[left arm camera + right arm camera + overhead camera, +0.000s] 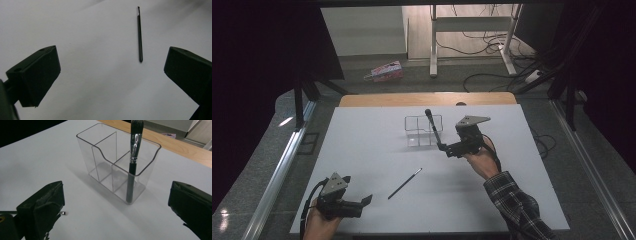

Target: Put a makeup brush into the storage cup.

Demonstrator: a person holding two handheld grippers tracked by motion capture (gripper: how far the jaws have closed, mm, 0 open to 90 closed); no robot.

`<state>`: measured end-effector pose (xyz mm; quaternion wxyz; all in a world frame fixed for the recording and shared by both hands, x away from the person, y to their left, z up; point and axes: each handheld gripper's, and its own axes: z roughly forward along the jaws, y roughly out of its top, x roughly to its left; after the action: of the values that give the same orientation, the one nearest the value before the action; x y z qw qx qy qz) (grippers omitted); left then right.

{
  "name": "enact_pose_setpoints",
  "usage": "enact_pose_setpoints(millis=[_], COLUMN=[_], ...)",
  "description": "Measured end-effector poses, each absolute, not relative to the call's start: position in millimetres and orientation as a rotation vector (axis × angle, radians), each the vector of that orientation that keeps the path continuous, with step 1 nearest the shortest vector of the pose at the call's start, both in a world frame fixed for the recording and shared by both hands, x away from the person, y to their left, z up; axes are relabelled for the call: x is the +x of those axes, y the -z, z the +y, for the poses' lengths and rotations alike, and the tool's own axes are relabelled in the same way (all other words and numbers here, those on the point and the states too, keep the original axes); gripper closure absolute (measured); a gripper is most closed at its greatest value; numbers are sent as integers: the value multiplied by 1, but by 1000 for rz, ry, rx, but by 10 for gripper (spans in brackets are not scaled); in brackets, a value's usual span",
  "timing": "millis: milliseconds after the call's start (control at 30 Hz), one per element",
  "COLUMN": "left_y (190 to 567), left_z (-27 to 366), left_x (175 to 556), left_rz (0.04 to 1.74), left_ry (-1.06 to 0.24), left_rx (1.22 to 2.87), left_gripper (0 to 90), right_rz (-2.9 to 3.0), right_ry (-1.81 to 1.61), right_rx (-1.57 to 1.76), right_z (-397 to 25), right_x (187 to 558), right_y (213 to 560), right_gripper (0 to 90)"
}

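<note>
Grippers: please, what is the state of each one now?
Left gripper: open, holding nothing.
Right gripper: open, holding nothing.

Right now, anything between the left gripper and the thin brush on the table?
Nothing. In the left gripper view, bare white table runs from the open left gripper to the thin brush.

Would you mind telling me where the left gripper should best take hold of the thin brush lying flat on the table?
Probably mid-handle of the thin brush, coming down from above with the jaws across its length: it lies flat on the table, slim and straight, and the left gripper is already open just short of its blunt end.
</note>
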<state>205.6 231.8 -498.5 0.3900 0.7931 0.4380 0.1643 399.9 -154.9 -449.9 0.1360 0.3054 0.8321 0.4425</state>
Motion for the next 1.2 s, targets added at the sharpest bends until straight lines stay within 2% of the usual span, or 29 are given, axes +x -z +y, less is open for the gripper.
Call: enact_pose_setpoints(millis=[1200], left_y=[498], left_z=[231], left_x=[205], left_rz=[1109], left_ry=[-418], left_rx=[2024], left_gripper=[13], right_rz=[2425], right_ry=[-1281], right_rx=[853], right_z=[-179], right_x=[371], right_y=[446], right_gripper=[0])
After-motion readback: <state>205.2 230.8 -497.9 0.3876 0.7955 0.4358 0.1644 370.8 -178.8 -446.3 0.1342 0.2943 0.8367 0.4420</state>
